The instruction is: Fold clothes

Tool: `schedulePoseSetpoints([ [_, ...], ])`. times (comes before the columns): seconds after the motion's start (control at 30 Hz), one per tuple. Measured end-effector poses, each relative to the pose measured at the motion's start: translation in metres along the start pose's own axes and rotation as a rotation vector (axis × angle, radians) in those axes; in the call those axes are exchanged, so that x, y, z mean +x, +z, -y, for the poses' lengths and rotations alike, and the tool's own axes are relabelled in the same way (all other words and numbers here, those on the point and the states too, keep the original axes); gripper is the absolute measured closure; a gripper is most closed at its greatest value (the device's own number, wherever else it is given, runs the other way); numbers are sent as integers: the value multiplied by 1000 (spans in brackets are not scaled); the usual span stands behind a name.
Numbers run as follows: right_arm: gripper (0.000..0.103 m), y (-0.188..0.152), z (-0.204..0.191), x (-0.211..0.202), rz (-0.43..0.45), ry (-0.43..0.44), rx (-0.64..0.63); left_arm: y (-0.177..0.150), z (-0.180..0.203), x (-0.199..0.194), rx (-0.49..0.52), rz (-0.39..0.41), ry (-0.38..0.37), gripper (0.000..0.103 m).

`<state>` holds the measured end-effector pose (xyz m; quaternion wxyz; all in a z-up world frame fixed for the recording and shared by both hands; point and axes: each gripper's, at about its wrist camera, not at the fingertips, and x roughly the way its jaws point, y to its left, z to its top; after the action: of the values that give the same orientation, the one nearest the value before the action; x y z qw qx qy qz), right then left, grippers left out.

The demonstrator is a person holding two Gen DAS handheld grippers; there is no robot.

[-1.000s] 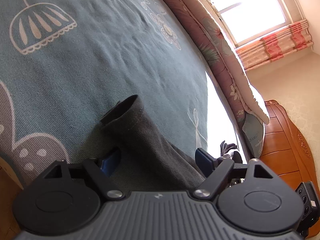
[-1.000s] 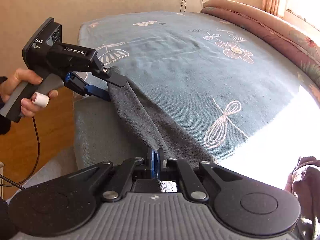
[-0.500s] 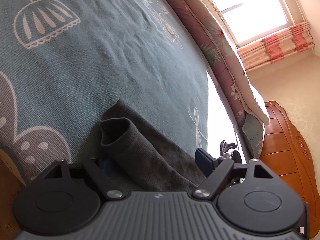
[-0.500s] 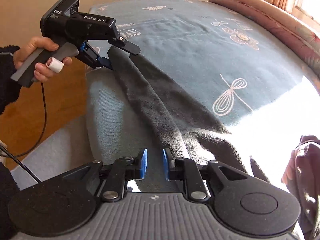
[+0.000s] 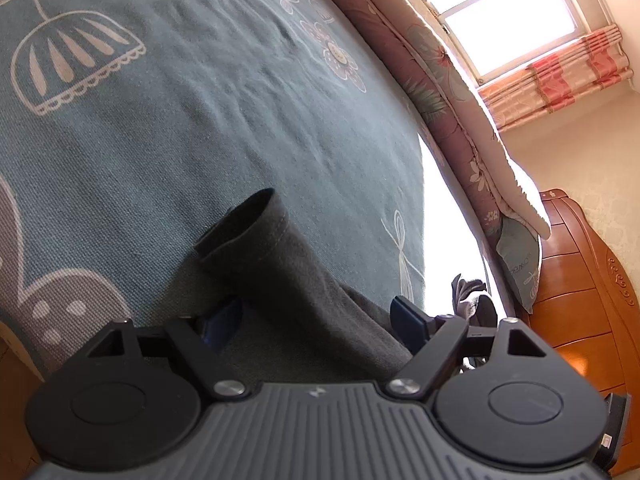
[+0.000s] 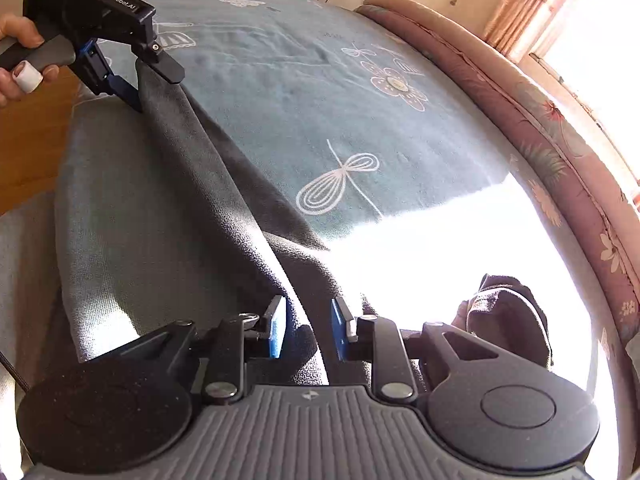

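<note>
A long dark grey sleeve stretches over the teal bedspread. Its far end rises to my left gripper, held by a hand at the bed's corner. In the left wrist view the open cuff stands up between the wide-apart fingers of the left gripper; the cloth covers the left pad and the right pad stands clear of it. My right gripper is open a little at the near end, a fold of the garment running between its blue pads without being pinched.
A second dark garment lies bunched in the sunlit patch at the right. A rolled pink floral quilt lines the bed's far side, with a pillow and wooden headboard beyond. Wooden floor lies past the bed's left edge.
My right gripper, shut on the garment a second ago, has opened and let it go, then tipped downward. The cuff at the left gripper slumped, then stood up again.
</note>
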<state>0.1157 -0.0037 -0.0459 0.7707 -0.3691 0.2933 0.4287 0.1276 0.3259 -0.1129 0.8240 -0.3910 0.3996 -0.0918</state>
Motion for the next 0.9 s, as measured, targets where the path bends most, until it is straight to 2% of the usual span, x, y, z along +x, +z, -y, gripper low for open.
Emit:
schedulePoseSetpoints([
  [0.07,75,0,11,-1,-1,-3,46,1,2,2,6,-1,7,22],
  [0.27,75,-6,12,-10,12,51,101,1,2,2,12,-4,12,22],
  [0.4,75,-17,-15,-22,11,88,-14,1,1,2,9,-2,6,22],
  [0.57,75,-47,-28,-11,-81,14,-113,1,2,3,26,-8,10,22],
  [0.63,75,-56,-17,-2,-102,-11,-76,2,2,3,30,-10,13,22],
  [0.7,74,-60,3,0,-76,19,37,2,2,2,34,-9,16,22],
  [0.77,69,-62,9,0,-73,23,77,1,3,2,36,-7,19,22],
  [0.9,69,-63,2,-4,-91,32,45,1,5,2,40,-9,33,22],
])
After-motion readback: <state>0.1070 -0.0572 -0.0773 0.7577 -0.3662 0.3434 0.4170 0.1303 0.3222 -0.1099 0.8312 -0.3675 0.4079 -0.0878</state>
